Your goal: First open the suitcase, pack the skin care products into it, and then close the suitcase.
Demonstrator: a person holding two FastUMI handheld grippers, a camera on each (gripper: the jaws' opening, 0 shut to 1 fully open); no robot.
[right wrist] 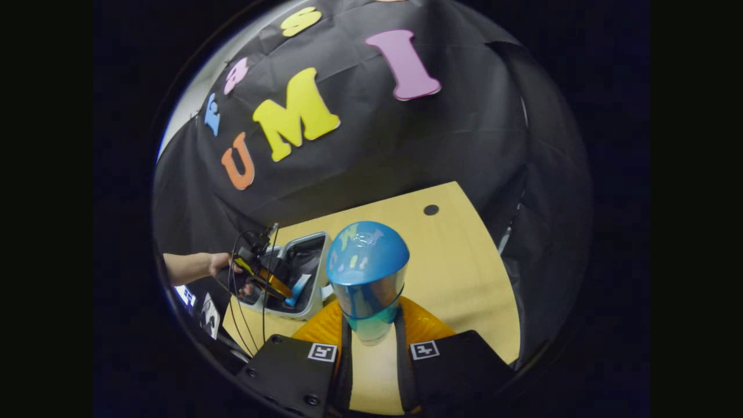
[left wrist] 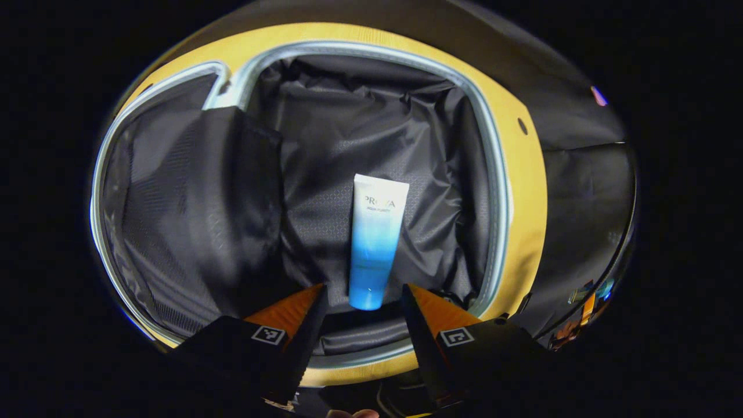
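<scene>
Suitcase (left wrist: pixel 525 191) lies open, yellow rim around a black fabric-lined well, zip track running along the edge; a loose lining flap (left wrist: pixel 197 220) covers the neighbouring half. Tube (left wrist: pixel 374 241), white fading to blue, lies flat on the lining in the middle of the well, cap end toward the left gripper (left wrist: pixel 363 302). That gripper's fingers are spread with the cap end between them, apart from both as far as I can tell, so nothing pinched there. Right gripper (right wrist: pixel 371 328) is over the yellow table (right wrist: pixel 464 273), fingers pressed onto the lower part of a blue domed bottle (right wrist: pixel 367 273), held upright. In the right gripper view the suitcase sits well off to the left, with a hand (right wrist: pixel 223 264) holding the other gripper over it. Handling guess: tube looks light and soft, squashes under a hard squeeze, best taken across its stiffer cap end. Bottle looks rigid, glossy plastic, likely slippery; rounded top gives no purchase, so the low grip on the straighter body seems right, firm but not crushing. Lining is slack cloth, things may slide or tip when set down; lay the bottle beside the tube, not on it.
</scene>
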